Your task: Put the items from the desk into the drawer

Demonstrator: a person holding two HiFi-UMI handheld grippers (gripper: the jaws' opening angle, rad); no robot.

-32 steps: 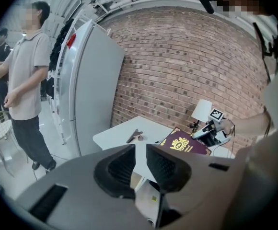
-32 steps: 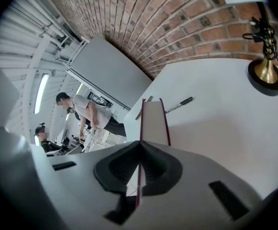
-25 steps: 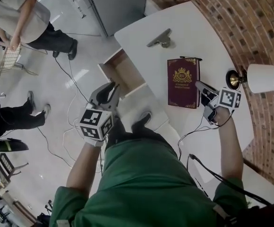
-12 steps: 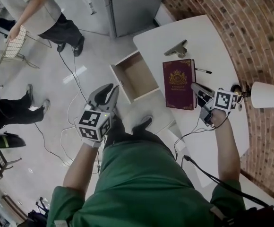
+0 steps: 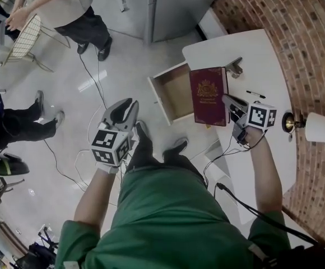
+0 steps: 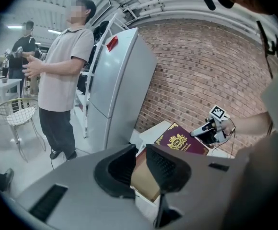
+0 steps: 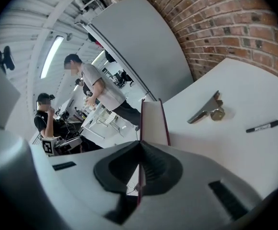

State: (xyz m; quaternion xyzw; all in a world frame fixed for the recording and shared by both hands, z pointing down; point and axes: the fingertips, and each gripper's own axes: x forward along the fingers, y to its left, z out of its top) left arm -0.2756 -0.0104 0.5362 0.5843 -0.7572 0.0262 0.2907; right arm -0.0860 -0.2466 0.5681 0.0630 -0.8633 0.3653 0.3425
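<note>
"Maroon hardcover book with a gold crest [image 5: 208, 96], that's what the right claw [image 5: 232, 106] has. Both jaws are pinched tight on its near edge, and the book lies flat in the air."

"Where is it, exactly?"

"Partly over the rim of the white table [image 5: 252, 49] and partly over the open drawer with the tan inside [image 5: 173, 97]. It isn't in the drawer yet; it hangs above the drawer's right side."

"So which step is this?"

"The carry-across, I'd say: book lifted, on its way to the drawer."

"And the left claw [image 5: 123, 110]?"

"Out over the floor, apart from the drawer, jaws parted with nothing between them."

"What does the next move want?"

"Bring the book further over the opening so it clears the near wall, square it to the drawer, lower it and only then let the jaws part. It looks nearly as long as the drawer, so a skewed drop could catch on the rim."

"Anything else left on the table?"

"A silver metal clip [image 5: 235, 67] and a black marker pen [image 5: 256, 94], both well apart from either claw."
</note>
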